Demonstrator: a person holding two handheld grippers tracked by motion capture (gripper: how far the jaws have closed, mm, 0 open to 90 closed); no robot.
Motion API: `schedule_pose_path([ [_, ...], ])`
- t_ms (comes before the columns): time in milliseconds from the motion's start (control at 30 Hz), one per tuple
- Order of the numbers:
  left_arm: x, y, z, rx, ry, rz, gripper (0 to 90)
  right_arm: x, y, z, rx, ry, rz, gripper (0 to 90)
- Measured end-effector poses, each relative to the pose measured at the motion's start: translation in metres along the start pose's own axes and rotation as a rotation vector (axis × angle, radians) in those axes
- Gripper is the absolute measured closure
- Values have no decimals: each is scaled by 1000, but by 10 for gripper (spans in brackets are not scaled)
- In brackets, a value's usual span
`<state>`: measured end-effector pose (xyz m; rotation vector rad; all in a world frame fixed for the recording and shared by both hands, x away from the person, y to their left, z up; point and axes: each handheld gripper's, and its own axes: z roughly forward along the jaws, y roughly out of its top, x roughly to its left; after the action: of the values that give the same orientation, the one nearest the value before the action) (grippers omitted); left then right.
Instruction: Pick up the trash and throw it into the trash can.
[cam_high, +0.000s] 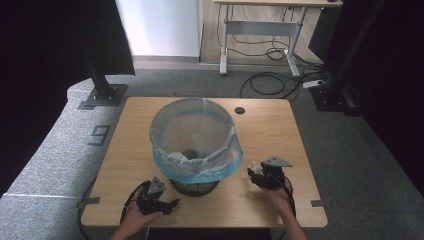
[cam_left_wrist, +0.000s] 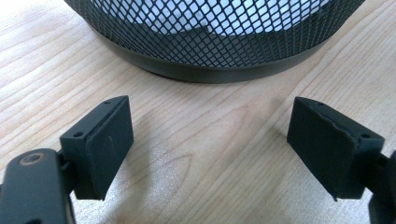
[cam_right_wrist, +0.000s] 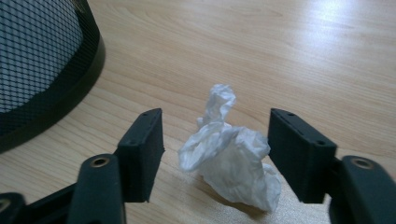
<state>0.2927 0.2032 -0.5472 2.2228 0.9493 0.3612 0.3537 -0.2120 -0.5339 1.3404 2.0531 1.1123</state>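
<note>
A crumpled white tissue (cam_right_wrist: 229, 158) lies on the wooden table (cam_high: 270, 130), to the right of a black mesh bin (cam_high: 195, 186) lined with a blue-edged plastic bag (cam_high: 200, 170). My right gripper (cam_right_wrist: 217, 154) is open, one jaw on each side of the tissue with a gap at the left jaw. In the high view the tissue (cam_high: 253, 166) shows at the tip of that right gripper (cam_high: 256, 175). My left gripper (cam_left_wrist: 210, 144) rests low by the bin's base (cam_left_wrist: 210, 60), open with bare wood between its jaws. From above, the left gripper (cam_high: 170, 204) sits at the bin's front left.
The bin (cam_right_wrist: 32, 70) stands in the middle of the table, close to both grippers. A round cable hole (cam_high: 239, 110) sits near the table's far edge. Beyond the table are grey carpet, loose cables (cam_high: 270, 82), a desk frame (cam_high: 260, 30) and black stand bases (cam_high: 102, 95).
</note>
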Motion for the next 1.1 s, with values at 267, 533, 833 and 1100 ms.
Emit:
schedule_pose_path([
  [267,0,0,0,0,0,0,144,-1,-4,6,44,-16,-19,545],
  [533,0,0,0,0,0,0,144,-4,-3,5,72,-10,-22,803],
  [833,0,0,0,1,-1,1,144,-5,3,-7,17,17,-2,823],
  [1100,0,0,0,1,-1,1,144,-4,12,-29,-63,53,15,824],
])
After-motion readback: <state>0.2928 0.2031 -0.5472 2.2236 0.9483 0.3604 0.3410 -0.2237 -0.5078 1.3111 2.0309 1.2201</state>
